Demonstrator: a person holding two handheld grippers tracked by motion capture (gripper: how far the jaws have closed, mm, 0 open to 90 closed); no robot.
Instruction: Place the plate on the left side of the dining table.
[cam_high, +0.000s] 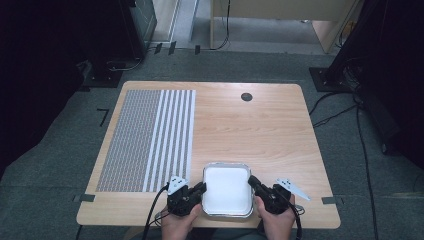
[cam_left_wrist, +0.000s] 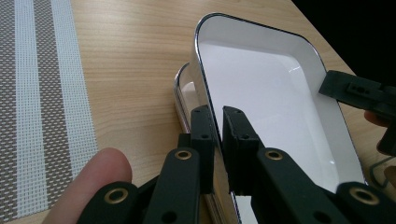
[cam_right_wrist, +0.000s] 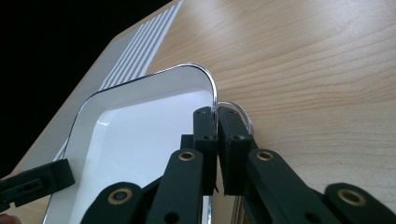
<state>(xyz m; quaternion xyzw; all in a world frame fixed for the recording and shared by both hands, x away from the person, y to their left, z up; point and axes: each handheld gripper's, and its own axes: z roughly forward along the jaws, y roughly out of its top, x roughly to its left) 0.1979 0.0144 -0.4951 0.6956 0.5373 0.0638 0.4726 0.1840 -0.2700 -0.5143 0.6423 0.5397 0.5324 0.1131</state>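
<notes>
Wooden desk (cam_high: 260, 125), near edge: my left tongs (cam_left_wrist: 217, 126) and right tongs (cam_right_wrist: 217, 126) each pinch an opposite rim of the white tray (cam_high: 227, 190), tilted above a second tray (cam_left_wrist: 184, 91), just right of the striped mat (cam_high: 145, 140).

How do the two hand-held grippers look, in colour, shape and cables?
Left hand-held gripper and right hand-held gripper are matte black, with two flat-padded jaws on linked bars with brass-coloured rivets. Each carries a grey three-cornered plate and trails a black cable. No sleeves are visible on the hands.
</notes>
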